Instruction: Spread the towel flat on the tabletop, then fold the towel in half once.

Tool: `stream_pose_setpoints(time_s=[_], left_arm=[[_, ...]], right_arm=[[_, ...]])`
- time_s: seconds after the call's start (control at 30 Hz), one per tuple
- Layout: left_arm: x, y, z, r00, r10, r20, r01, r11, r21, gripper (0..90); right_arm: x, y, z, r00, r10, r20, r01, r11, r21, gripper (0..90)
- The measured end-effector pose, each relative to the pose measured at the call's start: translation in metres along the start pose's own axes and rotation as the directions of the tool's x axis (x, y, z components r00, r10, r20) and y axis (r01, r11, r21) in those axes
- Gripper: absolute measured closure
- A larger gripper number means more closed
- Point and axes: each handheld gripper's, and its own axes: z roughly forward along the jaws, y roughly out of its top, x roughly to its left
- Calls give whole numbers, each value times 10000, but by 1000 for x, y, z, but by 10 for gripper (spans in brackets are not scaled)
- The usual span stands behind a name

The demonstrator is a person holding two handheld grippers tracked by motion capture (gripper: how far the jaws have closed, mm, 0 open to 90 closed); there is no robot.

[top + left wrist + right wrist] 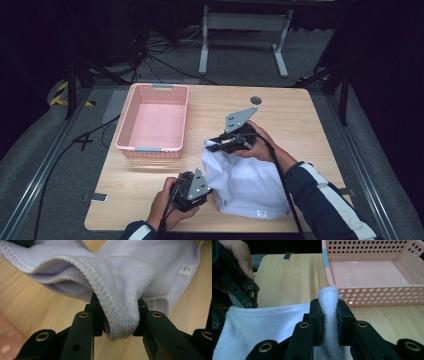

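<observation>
While 2 grippers pinch corners, towel stretches between.

The towel is white with a faint lilac tint, its hem ribbed with stitching and a small white label at one corner. The basket is pale pink, its walls dotted with round holes, with grey-blue handles. The worktop is light wood grain. The fingers are black with brass-coloured rivets.
</observation>
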Motion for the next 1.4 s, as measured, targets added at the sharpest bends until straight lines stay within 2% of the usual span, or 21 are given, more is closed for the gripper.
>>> stream_pose_setpoints(time_s=[0.13,0.2,0.4,0.47,0.57,0.6,0.63,0.67,0.7,0.77,0.83,0.93,1.0,1.03,1.07,1.13,1.17,1.23,1.3,1.37,1.4], left_arm=[[-9,24,15,9967,750,320,-746,9971,-145,698],[-15,35,24,9941,927,563,-920,9956,-153,697],[-23,55,48,9790,1566,1309,-1580,9874,3,694],[-27,58,57,9776,1569,1406,-1581,9874,-26,694],[-33,64,70,9662,1872,1772,-1913,9815,63,689],[-35,66,73,9664,1812,1823,-1855,9826,66,687],[-37,68,77,9625,1959,1875,-2013,9795,105,685],[-40,69,81,9605,1926,2010,-1993,9798,137,683],[-43,70,85,9610,1957,1952,-2027,9791,166,679],[-46,73,94,9538,1988,2254,-2106,9771,291,665],[-48,73,103,9543,1868,2332,-1991,9795,305,640],[-52,73,108,9524,1748,2497,-1872,9820,266,526],[-53,73,105,9500,1597,2684,-1676,9858,66,458],[-52,73,102,9507,1451,2739,-1487,9889,-79,415],[-51,73,99,9484,1317,2883,-1309,9911,-224,392],[-48,72,89,9461,1240,2993,-1171,9923,-410,371],[-47,71,83,9468,1199,2986,-1136,9928,-384,361],[-44,65,75,9503,1045,2931,-1015,9945,-255,351],[-43,57,70,9549,1010,2793,-1036,9946,-57,345],[-41,47,66,9607,868,2637,-940,9955,149,351],[-40,43,64,9568,772,2802,-864,9960,205,367]], right_arm=[[2,-23,-38,9996,140,227,-132,9993,-345,770],[2,-28,-44,9995,179,269,-169,9991,-378,769],[7,-64,-79,9971,489,583,-459,9976,-519,765],[8,-69,-85,9967,554,595,-518,9969,-598,764],[10,-89,-101,9940,830,711,-786,9949,-627,758],[11,-96,-105,9929,935,737,-893,9942,-593,754],[11,-101,-108,9920,953,826,-910,9944,-536,750],[12,-107,-111,9906,1074,846,-1033,9933,-512,748],[13,-113,-115,9900,1105,882,-1065,9931,-480,743],[13,-126,-121,9878,1229,961,-1195,9920,-406,725],[13,-138,-127,9845,1416,1036,-1391,9898,-316,714],[15,-158,-133,9773,1774,1159,-1767,9841,-165,677],[15,-171,-139,9716,1946,1344,-1983,9800,142,619],[15,-176,-142,9669,2086,1466,-2146,9763,266,579],[15,-180,-146,9621,2185,1633,-2277,9729,395,539],[15,-187,-153,9507,2475,1867,-2615,9637,543,483],[16,-189,-157,9503,2474,1890,-2645,9618,710,446],[18,-193,-163,9436,2509,2159,-2752,9571,904,416],[22,-194,-172,9340,2689,2352,-2923,9537,703,412],[25,-192,-181,9119,2960,2843,-3200,9465,411,398],[27,-190,-187,8964,3204,3063,-3374,9413,30,417]])
